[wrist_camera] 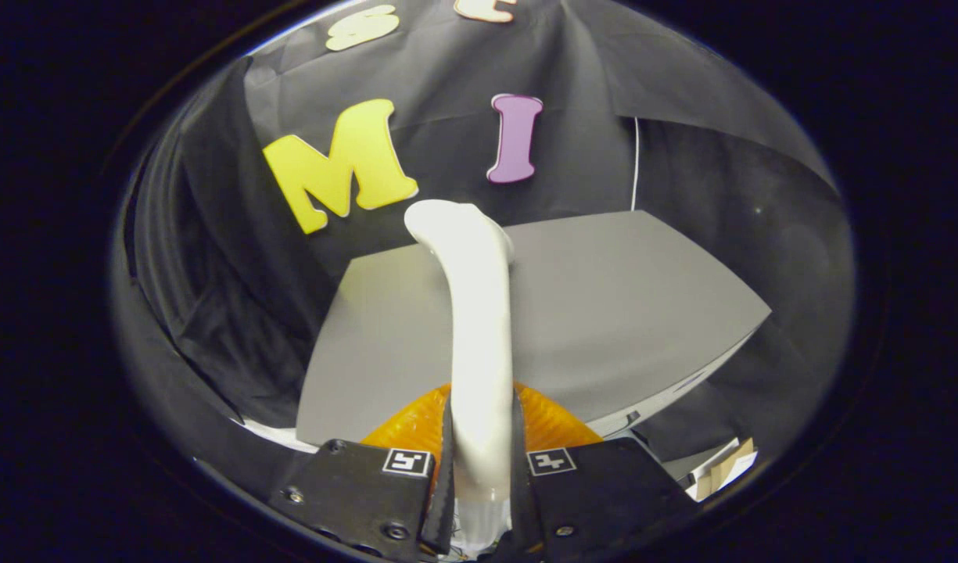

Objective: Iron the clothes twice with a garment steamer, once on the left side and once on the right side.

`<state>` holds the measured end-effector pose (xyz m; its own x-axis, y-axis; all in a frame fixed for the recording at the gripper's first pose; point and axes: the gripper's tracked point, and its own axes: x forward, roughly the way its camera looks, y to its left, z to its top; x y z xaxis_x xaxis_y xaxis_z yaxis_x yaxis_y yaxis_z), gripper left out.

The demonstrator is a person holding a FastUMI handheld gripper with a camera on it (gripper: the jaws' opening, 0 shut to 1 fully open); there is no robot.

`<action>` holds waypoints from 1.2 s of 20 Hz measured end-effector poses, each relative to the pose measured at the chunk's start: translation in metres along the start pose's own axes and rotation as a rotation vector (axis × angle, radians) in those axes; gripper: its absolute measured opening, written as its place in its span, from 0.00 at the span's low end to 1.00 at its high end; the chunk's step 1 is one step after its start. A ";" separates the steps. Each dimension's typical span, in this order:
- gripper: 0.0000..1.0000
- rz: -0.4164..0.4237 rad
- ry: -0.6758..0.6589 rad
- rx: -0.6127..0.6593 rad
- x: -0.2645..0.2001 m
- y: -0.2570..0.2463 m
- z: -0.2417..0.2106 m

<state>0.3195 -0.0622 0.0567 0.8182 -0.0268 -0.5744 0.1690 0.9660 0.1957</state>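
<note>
steamer handle [479,328] clamped between gripper [482,469] fingers

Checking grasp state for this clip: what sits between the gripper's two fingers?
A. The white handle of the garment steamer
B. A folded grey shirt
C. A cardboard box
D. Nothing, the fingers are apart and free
A: both fingers of the gripper press on the white steamer handle, which rises ahead over the grey table, with the steamer's orange part below.

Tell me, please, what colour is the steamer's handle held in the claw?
White; the steamer's handle shows best in the gripper view, clamped between the claw fingers.
</note>
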 end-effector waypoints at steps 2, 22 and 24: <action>0.32 0.018 -0.046 -0.006 -0.020 0.014 0.001; 0.31 0.122 -0.578 -0.042 -0.217 0.168 0.066; 0.31 0.141 -0.632 -0.060 -0.222 0.190 0.081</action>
<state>0.2150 0.1065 0.2858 0.9990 -0.0270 0.0359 0.0201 0.9836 0.1794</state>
